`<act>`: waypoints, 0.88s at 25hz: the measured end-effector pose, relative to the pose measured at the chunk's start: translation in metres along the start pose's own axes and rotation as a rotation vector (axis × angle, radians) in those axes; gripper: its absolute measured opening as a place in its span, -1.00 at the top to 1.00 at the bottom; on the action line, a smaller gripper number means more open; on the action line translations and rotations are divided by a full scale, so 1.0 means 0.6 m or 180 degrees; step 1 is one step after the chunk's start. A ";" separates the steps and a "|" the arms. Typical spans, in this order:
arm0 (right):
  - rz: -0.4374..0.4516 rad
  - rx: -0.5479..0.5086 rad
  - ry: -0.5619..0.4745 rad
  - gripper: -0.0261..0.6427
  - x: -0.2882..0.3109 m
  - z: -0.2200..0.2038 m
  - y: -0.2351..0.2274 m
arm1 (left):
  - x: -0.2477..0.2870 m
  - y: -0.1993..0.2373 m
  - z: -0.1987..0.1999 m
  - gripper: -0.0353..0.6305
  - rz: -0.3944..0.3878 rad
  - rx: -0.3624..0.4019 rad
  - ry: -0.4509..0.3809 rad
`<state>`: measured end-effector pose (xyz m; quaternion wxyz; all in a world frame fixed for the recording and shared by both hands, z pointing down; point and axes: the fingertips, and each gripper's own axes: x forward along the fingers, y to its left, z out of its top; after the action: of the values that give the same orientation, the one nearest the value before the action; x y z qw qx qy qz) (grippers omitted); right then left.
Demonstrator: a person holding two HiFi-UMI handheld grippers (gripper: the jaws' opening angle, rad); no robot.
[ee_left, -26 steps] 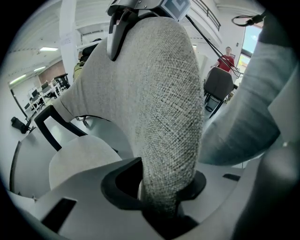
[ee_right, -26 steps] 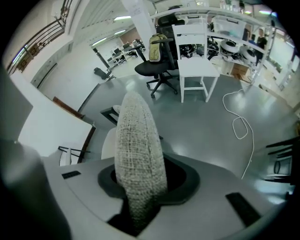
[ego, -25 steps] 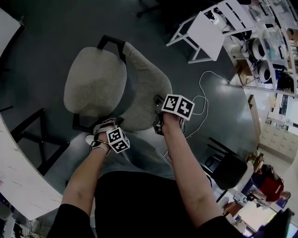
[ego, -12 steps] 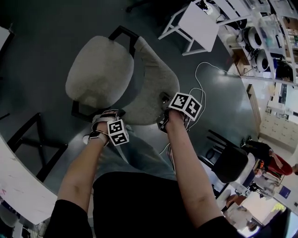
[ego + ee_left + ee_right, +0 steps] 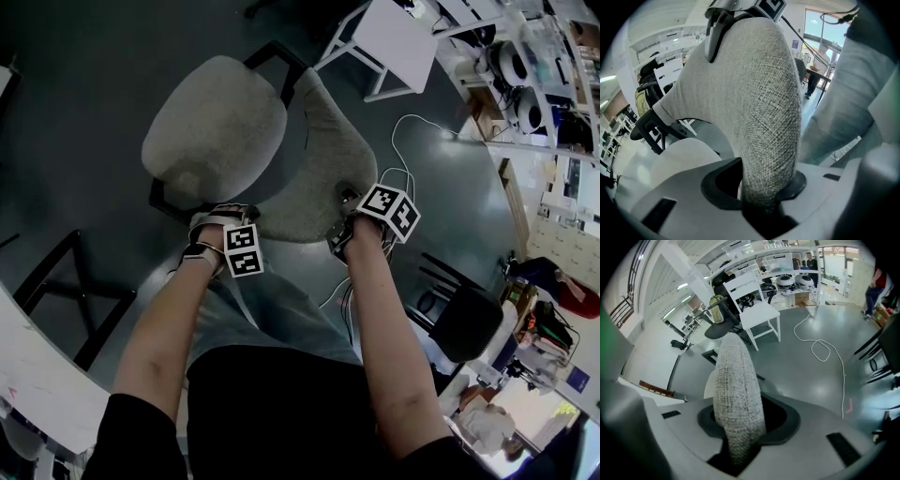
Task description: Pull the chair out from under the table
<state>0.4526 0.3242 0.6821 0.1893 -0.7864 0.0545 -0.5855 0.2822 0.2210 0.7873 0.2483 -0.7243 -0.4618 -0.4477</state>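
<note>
The chair has a grey fabric seat (image 5: 214, 127) and a curved grey backrest (image 5: 319, 178) on a black frame, and it stands on the dark floor away from the white table (image 5: 37, 384). My left gripper (image 5: 217, 217) is shut on the left end of the backrest's top edge. My right gripper (image 5: 345, 208) is shut on its right end. In the left gripper view the woven backrest (image 5: 759, 108) fills the gap between the jaws of the left gripper (image 5: 764, 187). The right gripper view shows the backrest edge (image 5: 738, 394) clamped in the right gripper (image 5: 740, 437).
Black table legs (image 5: 56, 291) stand at the lower left. A white chair (image 5: 394, 42) is at the top right, and a white cable (image 5: 412, 141) loops on the floor beside it. A black chair (image 5: 464, 323) is close on the right. Shelves and people are further right.
The chair and both grippers have shifted up and right in the head view, away from the white table, and the chair has turned a little. Both grips have held.
</note>
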 end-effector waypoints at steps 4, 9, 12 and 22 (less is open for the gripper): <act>-0.0005 0.0076 -0.0027 0.56 -0.005 0.012 -0.019 | 0.008 0.004 0.017 0.47 -0.0049 0.0066 0.0018; 0.0011 0.0118 -0.0028 0.56 -0.012 0.018 -0.036 | 0.013 -0.001 0.031 0.47 -0.0061 0.0095 0.0052; 0.0028 0.0129 -0.0030 0.56 -0.009 0.019 -0.031 | 0.011 0.001 0.029 0.47 -0.0004 0.0111 0.0051; -0.0054 0.0106 -0.0002 0.56 -0.004 0.020 -0.025 | 0.005 -0.002 0.018 0.46 0.0191 0.0256 0.0161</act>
<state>0.4614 0.3417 0.6826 0.1974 -0.7838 0.0380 -0.5876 0.2865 0.2312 0.7845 0.3021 -0.7158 -0.4510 -0.4393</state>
